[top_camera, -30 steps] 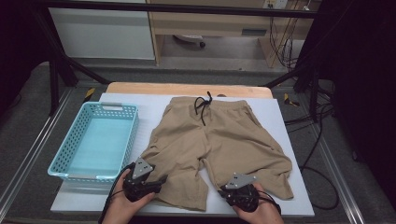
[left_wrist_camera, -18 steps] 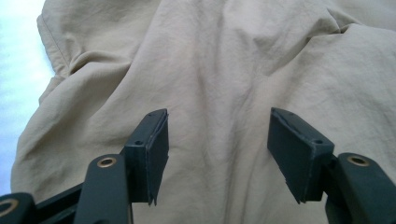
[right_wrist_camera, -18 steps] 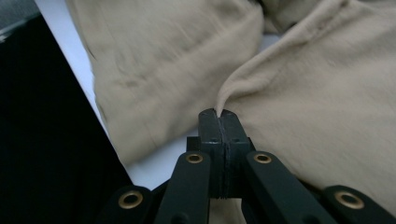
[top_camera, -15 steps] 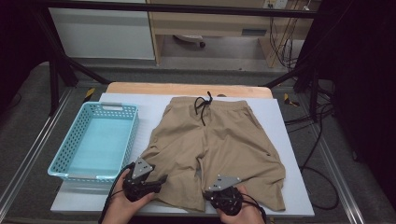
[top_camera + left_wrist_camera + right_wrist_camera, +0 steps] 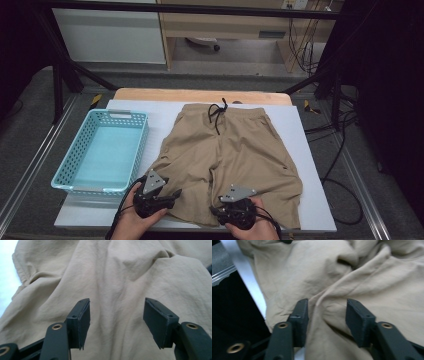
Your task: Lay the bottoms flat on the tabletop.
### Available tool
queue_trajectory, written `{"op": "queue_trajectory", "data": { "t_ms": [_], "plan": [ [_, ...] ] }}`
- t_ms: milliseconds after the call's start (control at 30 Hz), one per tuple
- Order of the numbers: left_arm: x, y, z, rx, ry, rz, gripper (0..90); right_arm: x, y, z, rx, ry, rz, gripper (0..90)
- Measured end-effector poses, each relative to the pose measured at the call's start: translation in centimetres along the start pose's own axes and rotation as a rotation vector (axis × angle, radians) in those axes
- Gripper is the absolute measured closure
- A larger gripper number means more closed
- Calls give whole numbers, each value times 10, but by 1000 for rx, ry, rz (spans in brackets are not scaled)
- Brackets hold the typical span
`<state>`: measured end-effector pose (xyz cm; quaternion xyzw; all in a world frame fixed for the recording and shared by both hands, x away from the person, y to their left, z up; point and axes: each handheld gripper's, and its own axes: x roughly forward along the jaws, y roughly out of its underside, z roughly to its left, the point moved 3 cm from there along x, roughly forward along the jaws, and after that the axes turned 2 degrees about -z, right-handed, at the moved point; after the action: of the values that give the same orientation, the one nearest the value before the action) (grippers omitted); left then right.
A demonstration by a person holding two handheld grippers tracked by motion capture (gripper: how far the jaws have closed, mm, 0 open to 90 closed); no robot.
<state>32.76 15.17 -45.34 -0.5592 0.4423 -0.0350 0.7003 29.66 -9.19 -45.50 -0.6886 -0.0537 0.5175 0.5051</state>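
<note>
One pair of tan shorts [image 5: 227,155] lies flat on the white table [image 5: 305,150], waistband toward the far edge, both legs toward the person. The cloth is a thin, soft woven stuff, creased all over, with a gathered waistband and one black drawstring [image 5: 218,113] tied in a loose bow at the middle. The leg on the person's right is bunched up into a ridge near its hem (the left gripper view and the right gripper view both show folds and puckers there).

There are two grippers. The left gripper [image 5: 172,194] rests at the hem of the left leg; in its own view its two black, blocky jaws stand well apart above the cloth, with nothing pinched between them. The right gripper [image 5: 219,212] sits at the inner hem of the right leg. Its jaws have just been opening, and they now stand apart with a raised fold of cloth lying between them, neither pad pressing on it. Each gripper carries a grey three-cornered plate and a trailing black cable.

One light blue plastic basket [image 5: 75,165], rectangular with latticed walls, stands left of the shorts, just beside them.

The person's hands are cut off by the bottom edge of the high view.
</note>
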Motion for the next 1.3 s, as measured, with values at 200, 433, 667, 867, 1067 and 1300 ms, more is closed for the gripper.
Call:
{"op": "queue_trajectory", "data": {
  "t_ms": [200, 433, 667, 867, 1067, 1300],
  "plan": [
    [3, 1, -3, 3, -1, 9, 360, -10, -3, -21, 38, 60, -31, 460],
    [10, 2, -8, 11, 4, 29, 298, -21, -2, -54, 73, 139, -41, 405],
    [25, 9, -12, 4, 17, 73, 243, -29, 11, -87, 105, 223, -9, 346],
    [30, 11, -16, 26, -10, 69, 258, -41, 28, -114, 157, 294, 2, 288],
    [28, 12, -13, 2, -25, 51, 478, -53, 38, -124, 198, 312, -7, 272],
    [28, 11, -14, 13, -36, 45, 649, -33, 17, -84, 124, 205, 0, 269]
  ]
}}
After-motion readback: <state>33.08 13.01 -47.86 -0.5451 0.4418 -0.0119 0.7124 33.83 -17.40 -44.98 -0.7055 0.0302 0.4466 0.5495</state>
